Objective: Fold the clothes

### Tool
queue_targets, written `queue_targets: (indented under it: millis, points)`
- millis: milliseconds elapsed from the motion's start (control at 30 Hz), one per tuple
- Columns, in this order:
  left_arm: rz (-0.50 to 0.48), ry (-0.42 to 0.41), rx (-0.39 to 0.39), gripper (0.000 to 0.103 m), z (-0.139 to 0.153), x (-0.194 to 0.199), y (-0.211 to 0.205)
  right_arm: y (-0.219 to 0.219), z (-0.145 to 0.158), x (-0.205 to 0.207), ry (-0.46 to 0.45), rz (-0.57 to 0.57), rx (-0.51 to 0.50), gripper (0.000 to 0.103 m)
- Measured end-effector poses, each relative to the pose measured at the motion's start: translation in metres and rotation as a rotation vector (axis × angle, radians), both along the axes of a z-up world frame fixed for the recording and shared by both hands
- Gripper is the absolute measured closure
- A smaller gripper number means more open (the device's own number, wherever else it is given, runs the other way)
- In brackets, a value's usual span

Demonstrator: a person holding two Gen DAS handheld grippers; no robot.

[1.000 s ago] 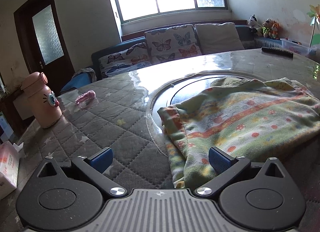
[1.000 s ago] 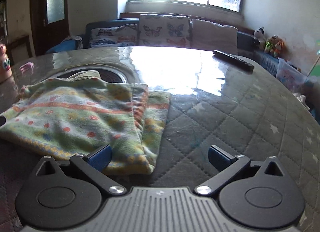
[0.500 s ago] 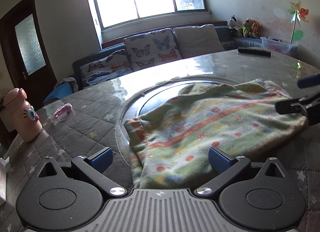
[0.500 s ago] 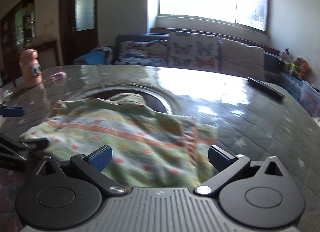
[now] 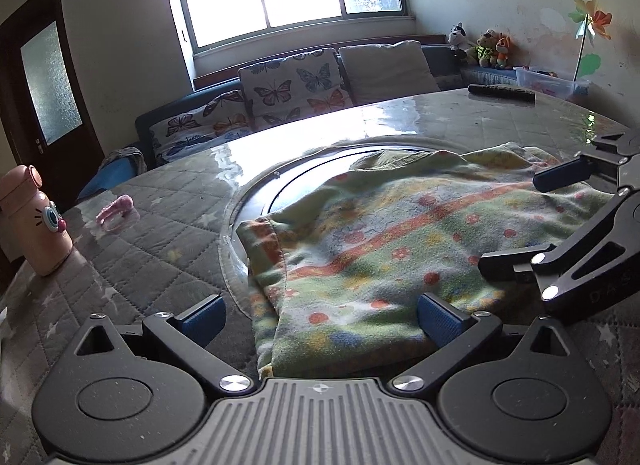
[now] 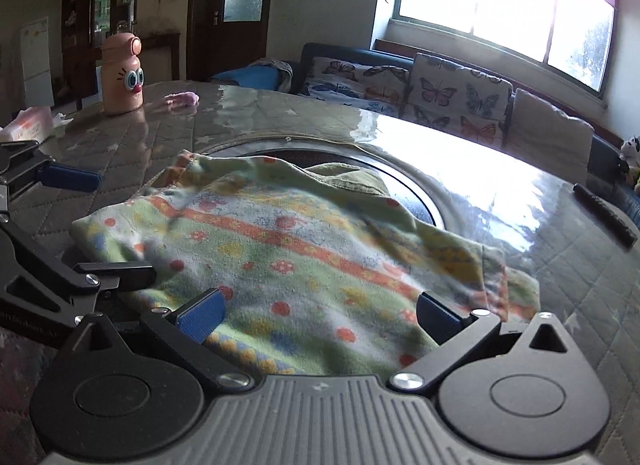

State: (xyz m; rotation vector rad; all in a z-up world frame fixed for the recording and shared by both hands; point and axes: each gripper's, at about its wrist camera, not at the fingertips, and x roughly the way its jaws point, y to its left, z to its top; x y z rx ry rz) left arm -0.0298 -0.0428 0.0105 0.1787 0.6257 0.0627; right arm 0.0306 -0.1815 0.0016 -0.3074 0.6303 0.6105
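Note:
A folded garment [image 5: 400, 233], green and yellow with an orange stripe and red dots, lies on the table partly over the round glass turntable [image 5: 304, 181]. My left gripper [image 5: 320, 317] is open, its blue pads spread on either side of the garment's near left corner. My right gripper [image 6: 318, 315] is open too, straddling the near edge of the garment [image 6: 304, 241] from the other side. Each gripper shows in the other's view: the right gripper [image 5: 536, 221] over the cloth's right end, the left gripper [image 6: 94, 225] at its left end. Neither pinches cloth.
The table wears a grey quilted cover [image 5: 152, 249]. A pink bottle [image 5: 36, 221] and a small pink object [image 5: 116, 207] sit at the far left, a tissue pack [image 6: 28, 125] beyond them. A black remote [image 5: 500, 93] lies far right. A sofa [image 5: 292, 85] stands behind.
Both grippers have swung inward over the garment's two ends, so each now appears in the other's view. Both stayed open and the garment has kept its place.

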Motion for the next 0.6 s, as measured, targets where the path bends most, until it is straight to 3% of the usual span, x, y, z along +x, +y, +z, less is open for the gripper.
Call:
queue_targets:
  millis: [300,600]
  points:
    - [0.006,0.004,-0.026,0.0,-0.001,0.0,0.003,-0.004,0.011,0.003,-0.023,-0.021,0.01,0.0]
    - [0.003,0.005,-0.035,0.0,0.0,-0.001,0.005,-0.01,0.011,0.026,0.034,-0.041,0.034,0.0]
